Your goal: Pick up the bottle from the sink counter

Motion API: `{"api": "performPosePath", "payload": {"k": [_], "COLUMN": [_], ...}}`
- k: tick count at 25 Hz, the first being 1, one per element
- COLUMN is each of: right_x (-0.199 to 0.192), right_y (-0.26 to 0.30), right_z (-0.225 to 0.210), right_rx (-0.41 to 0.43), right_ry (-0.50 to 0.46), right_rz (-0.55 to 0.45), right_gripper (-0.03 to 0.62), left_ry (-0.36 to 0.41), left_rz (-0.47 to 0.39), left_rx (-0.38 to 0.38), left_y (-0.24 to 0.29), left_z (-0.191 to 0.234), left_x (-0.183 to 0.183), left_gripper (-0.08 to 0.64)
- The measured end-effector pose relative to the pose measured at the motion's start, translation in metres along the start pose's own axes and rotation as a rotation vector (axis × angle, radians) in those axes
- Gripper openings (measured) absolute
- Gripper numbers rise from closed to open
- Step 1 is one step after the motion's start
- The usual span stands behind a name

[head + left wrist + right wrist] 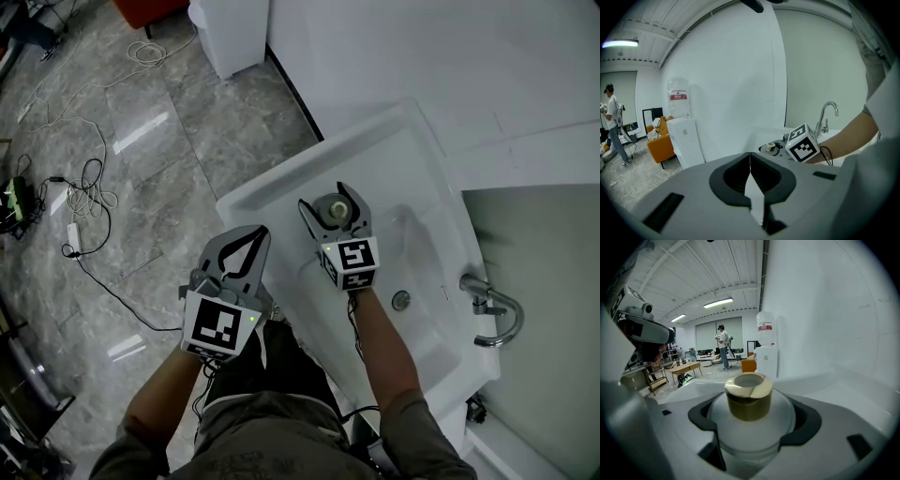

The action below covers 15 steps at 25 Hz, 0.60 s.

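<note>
Judging from the right gripper view, the bottle (pixel 749 401) is caught between the two dark pads of the right gripper (pixel 330 211), which are closed against its rounded pale body just below the gold cap (pixel 749 389). In the head view the bottle is seen over the left part of the sink counter (pixel 394 141), left of the basin (pixel 427 258). Whether its base is clear of the counter cannot be told.

The left gripper (pixel 253 239) is held to the near left, off the counter's edge and above the floor (pixel 141 141). Its jaws are pressed together with nothing between them, so no second support is offered.

The main risk is thought to be slipping. The body looks smooth and domed where it is pinched, so it could be squeezed out upward or downward if the pressure is eased or applied unevenly. A tilt during lifting could let it pivot between the pads. If it were dropped, it could roll right into the basin or be knocked over the near edge onto the floor. A knock against the faucet (pixel 492 314) is unlikely, since that stands well apart at the right.
</note>
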State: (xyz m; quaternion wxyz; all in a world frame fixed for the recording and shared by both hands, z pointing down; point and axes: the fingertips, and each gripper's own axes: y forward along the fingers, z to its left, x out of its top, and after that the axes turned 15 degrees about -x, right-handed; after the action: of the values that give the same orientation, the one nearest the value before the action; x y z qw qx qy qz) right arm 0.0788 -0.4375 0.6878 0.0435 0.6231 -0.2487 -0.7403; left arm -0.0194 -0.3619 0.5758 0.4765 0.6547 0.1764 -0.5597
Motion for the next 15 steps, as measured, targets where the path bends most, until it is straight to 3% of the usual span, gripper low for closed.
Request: {"api": "performPosePath", "payload": {"k": [8, 15], "right_x": [0.004, 0.038], "right_y": [-0.006, -0.032], "right_z": [-0.002, 0.006], "right_rx": [-0.019, -0.014], "right_ry": [0.048, 0.023], "right_rz": [0.002, -0.024], "right_gripper": [0.330, 0.330], "left_ry": [0.023, 0.026], "left_rz": [0.001, -0.001], "left_rx": [0.029, 0.009], "left_y": [-0.017, -0.032], "left_z": [0.008, 0.005], "left_x": [0.002, 0.014], "left_gripper": [0.017, 0.017]}}
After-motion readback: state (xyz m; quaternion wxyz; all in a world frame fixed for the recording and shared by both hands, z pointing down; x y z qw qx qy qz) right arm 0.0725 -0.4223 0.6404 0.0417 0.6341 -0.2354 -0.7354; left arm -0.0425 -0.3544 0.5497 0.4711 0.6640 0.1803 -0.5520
